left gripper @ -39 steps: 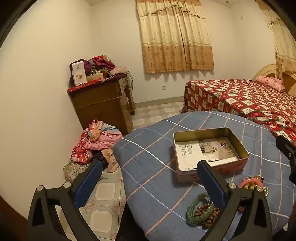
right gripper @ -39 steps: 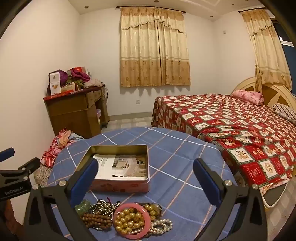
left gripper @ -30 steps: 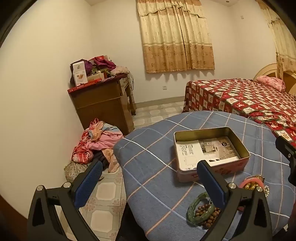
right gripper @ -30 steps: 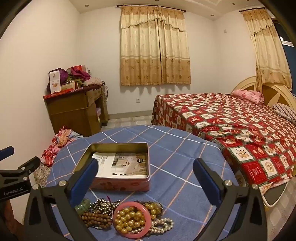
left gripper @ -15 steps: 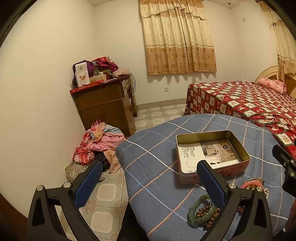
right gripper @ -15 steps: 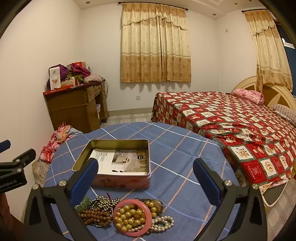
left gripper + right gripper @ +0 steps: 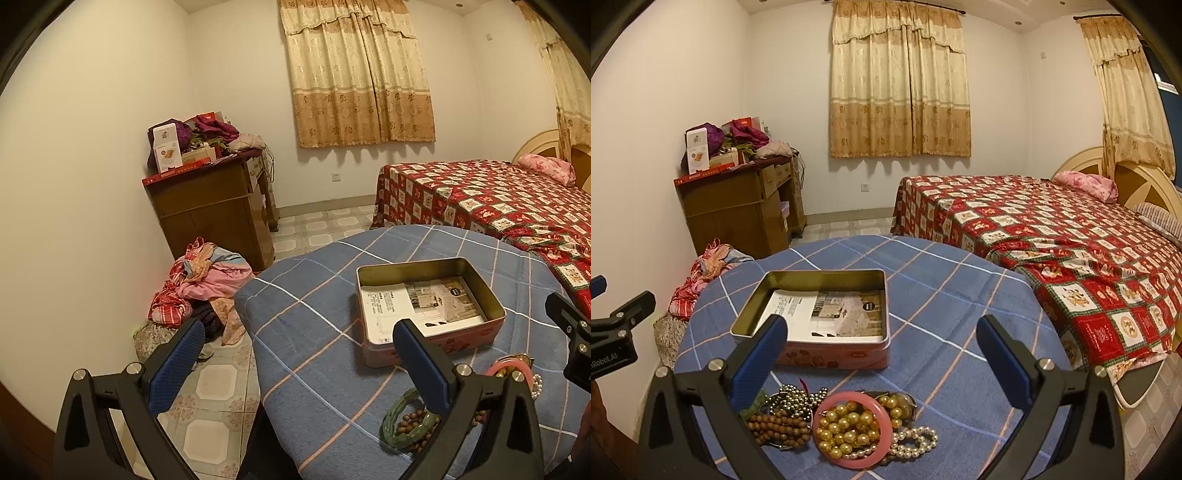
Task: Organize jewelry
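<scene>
A pink tin box point(image 7: 827, 325) point(image 7: 432, 314) lined with printed paper stands open on the round table point(image 7: 942, 288) with a blue plaid cloth. In front of it lies a jewelry pile: a pink bangle point(image 7: 853, 430) around gold beads, a white pearl strand point(image 7: 916, 439), brown wooden beads point(image 7: 775, 428), dark metal beads point(image 7: 794, 397) and a green bangle point(image 7: 402, 424). My right gripper point(image 7: 882, 350) hangs open above the pile, empty. My left gripper point(image 7: 299, 354) is open and empty at the table's left edge, left of the pile.
A bed point(image 7: 1052, 236) with a red patterned cover stands right of the table. A wooden cabinet point(image 7: 214, 206) piled with boxes and clothes is at the back left, a heap of clothes point(image 7: 199, 280) on the tiled floor beside it.
Both views have shifted slightly; the tin and jewelry sit a little lower and nearer in the frames. Both grippers stay open and nothing on the table has moved.
</scene>
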Demonstrator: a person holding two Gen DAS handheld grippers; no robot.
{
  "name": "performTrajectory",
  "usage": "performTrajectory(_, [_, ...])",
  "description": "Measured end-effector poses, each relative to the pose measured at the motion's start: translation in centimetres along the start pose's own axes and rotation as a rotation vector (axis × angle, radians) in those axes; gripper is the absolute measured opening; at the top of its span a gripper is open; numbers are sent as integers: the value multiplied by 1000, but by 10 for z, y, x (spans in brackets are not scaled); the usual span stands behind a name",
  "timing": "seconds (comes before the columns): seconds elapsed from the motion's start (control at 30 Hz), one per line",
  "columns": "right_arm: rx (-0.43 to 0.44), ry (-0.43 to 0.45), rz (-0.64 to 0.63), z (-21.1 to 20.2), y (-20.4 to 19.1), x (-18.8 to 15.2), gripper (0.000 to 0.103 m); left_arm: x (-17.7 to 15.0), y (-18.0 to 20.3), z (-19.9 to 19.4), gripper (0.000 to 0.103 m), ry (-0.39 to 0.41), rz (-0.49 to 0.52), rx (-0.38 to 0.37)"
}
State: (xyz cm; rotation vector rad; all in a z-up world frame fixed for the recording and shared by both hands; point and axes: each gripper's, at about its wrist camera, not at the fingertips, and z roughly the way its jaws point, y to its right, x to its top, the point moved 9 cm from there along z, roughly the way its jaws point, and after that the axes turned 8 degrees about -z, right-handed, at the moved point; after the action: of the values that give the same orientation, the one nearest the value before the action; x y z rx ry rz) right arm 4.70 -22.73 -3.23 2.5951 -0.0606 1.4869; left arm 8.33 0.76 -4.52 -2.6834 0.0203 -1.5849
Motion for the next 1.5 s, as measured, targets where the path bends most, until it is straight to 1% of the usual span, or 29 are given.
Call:
performTrajectory(0.3, [-3, -29, 3, 5, 2, -5, 103, 0, 0, 1, 102, 1, 6, 4])
performTrajectory(0.63, [0, -36, 0, 5, 2, -6, 103, -3, 3, 1, 102, -2, 13, 4])
performTrajectory(1.23, [3, -42, 3, 9, 0, -9, 103, -6, 6, 3, 102, -8, 29, 4])
performTrajectory(1.4, [-5, -30, 5, 9, 1, -7, 103, -7, 9, 3, 102, -16, 32, 2])
performTrajectory(1.5, [-7, -26, 1, 8, 1, -7, 103, -4, 10, 1, 102, -6, 30, -4])
